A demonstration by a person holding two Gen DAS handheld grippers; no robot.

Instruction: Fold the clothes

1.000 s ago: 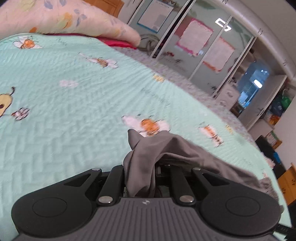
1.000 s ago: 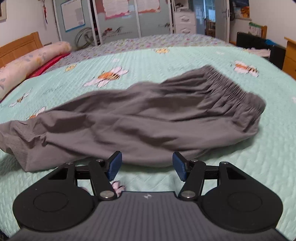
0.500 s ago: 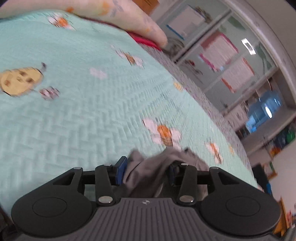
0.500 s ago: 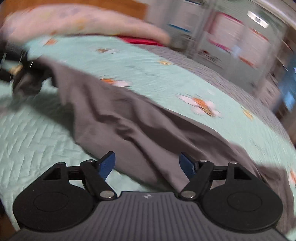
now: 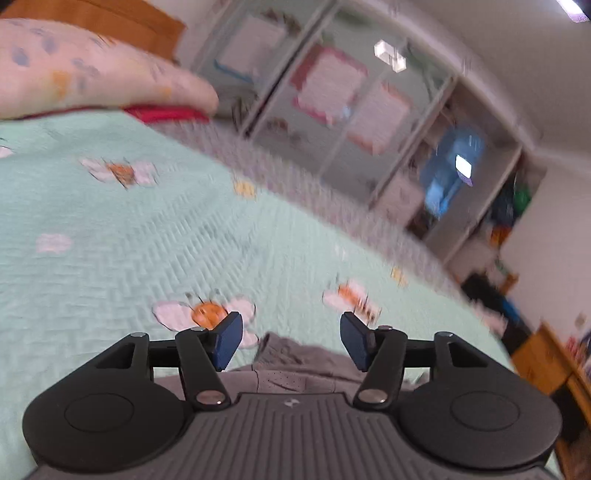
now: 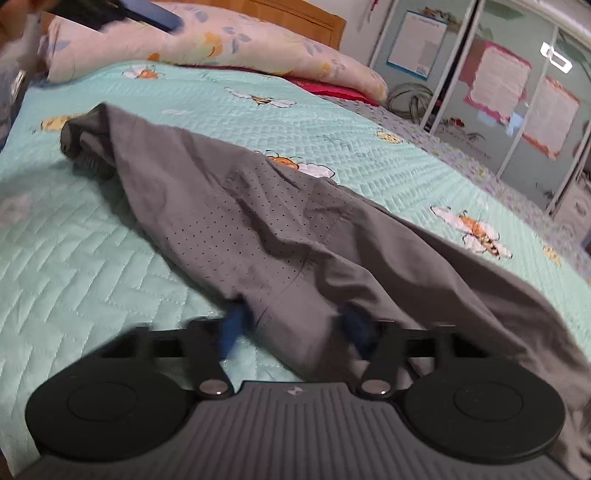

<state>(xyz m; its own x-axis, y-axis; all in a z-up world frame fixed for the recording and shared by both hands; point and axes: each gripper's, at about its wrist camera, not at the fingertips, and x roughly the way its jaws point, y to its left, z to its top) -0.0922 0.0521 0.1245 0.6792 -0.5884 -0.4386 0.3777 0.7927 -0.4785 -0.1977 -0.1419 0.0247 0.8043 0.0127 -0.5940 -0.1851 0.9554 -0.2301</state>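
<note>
From the left wrist view, the left gripper (image 5: pixel 291 341) hangs just above the bed (image 5: pixel 110 258) with its fingers (image 5: pixel 229 339) spread, having just been opening, and nothing pinched between them. A rumpled end of the grey shorts (image 5: pixel 295 363) lies low between and below them, loose on the mint quilt. Ahead the quilt runs bare and wide up to the pillow (image 5: pixel 74 70) at the headboard, and off to the right it drops away at the bed's edge toward the wardrobe doors (image 5: pixel 332 96).

From the right wrist view, the right gripper (image 6: pixel 295 328) sits at the near edge of the shorts (image 6: pixel 258 221), its fingers (image 6: pixel 232 328) blurred from just having been closing, with a fold of grey cloth between them; in this view they look still a little apart, though they are pressed onto that fold. The shorts stretch diagonally across the bed (image 6: pixel 92 258), from a bunched end at the far left to a hem trailing past the gripper on the right. Open quilt lies on both sides of the cloth. The left gripper (image 6: pixel 122 13) shows blurred at the top left, clear of the shorts, near the pillow (image 6: pixel 221 40).
</note>
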